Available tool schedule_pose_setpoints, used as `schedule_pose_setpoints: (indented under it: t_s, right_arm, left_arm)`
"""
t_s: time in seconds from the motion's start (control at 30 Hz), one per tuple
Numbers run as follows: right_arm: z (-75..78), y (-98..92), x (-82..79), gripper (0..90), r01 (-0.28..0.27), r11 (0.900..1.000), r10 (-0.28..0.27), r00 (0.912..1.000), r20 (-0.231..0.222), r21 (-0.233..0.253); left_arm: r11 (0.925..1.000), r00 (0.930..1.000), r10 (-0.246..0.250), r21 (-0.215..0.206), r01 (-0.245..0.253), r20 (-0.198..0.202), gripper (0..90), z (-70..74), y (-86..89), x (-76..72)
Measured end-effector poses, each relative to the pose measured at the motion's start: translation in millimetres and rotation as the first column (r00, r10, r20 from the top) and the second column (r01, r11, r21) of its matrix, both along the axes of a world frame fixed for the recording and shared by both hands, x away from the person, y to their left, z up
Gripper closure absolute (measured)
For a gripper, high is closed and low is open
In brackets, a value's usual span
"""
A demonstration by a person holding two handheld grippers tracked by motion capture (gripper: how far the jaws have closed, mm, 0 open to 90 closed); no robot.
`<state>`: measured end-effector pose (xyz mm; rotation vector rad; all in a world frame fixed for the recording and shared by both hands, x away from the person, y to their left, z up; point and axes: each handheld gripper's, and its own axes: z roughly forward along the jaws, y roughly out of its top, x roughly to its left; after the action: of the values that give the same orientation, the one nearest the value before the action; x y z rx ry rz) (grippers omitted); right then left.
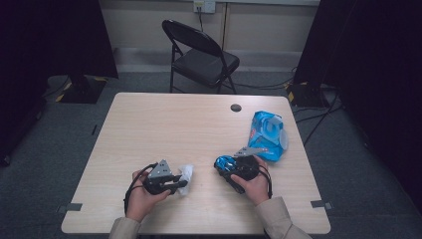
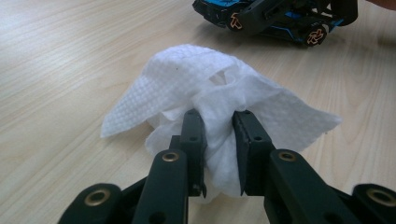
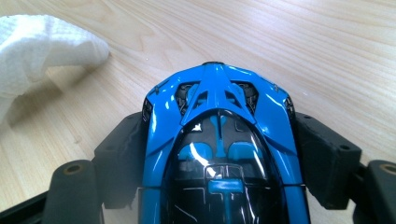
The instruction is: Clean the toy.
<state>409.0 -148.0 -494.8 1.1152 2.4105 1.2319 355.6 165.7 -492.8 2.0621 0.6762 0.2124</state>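
The blue toy car [image 3: 219, 154] sits clamped between the jaws of my right gripper [image 1: 234, 166], nose pointing away from me, its glossy roof and dark canopy facing up at my camera. It is held low over the table [image 1: 164, 129], right of the middle on my side; whether its wheels touch the wood I cannot tell. In the left gripper view the car [image 2: 275, 18] shows side-on, orange-spoked wheels toward the cloth.

My left gripper [image 1: 180, 185] is clenched on a crumpled white wipe [image 2: 215, 100]. The jaws pinch its bunched middle, and loose folds fan out ahead of the tips, drooping onto the table. The wipe [image 3: 35, 46] lies near the car's front left corner, apart from it.

I judge this to be the start of wiping the car down: one hand steadies it, the other has the cloth ready, but no contact yet. The next move calls for bringing the wipe across the short gap onto the bodywork, and keeping my right grip firm so the car does not twist or slip under the rubbing. The smooth shell could slide between the jaws if I press hard.

Farther out, a blue packet [image 1: 268, 134] lies by the table's right edge, beyond my right hand [image 1: 255, 183]. A folding chair [image 1: 199, 55] stands past the far side.
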Motion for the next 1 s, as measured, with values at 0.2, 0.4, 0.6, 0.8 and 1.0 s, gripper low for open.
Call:
schedule_pose_setpoints:
  t_s: [0.2, 0.4, 0.6, 0.8, 1.0]
  right_arm:
    - [-0.2, 4.3, 2.9, 24.9, 0.003, 1.000, -0.003, 1.0000, 0.003, -0.011]
    - [-0.4, 7.8, 6.0, 24.9, 0.010, 1.000, -0.010, 0.9999, 0.002, -0.024]
    - [-0.8, 10.5, 8.1, 24.7, 0.016, 0.999, -0.016, 0.9999, 0.001, -0.032]
    - [-1.4, 12.7, 8.6, 24.0, 0.001, 0.999, -0.001, 1.0000, 0.002, -0.055]
    - [1.7, 6.6, 10.6, 29.9, 0.016, 1.000, -0.017, 0.9998, 0.008, 0.018]
  left_arm:
    - [0.9999, 0.9999, 0.012, -0.008, -0.012, 0.000, 75.4, 1.4, 2.6, 1.8]
    - [0.9998, 0.9998, 0.018, -0.001, -0.018, 0.001, 75.4, 1.0, 5.6, 3.1]
    - [0.9999, 0.9998, 0.017, 0.001, -0.017, 0.006, 75.5, 2.6, 5.8, 2.9]
    - [0.9999, 0.9999, 0.016, -0.003, -0.016, -0.003, 75.5, 1.6, 5.4, 2.0]
    - [0.9998, 0.9998, 0.017, 0.002, -0.017, -0.008, 75.4, -0.2, 5.6, 2.0]
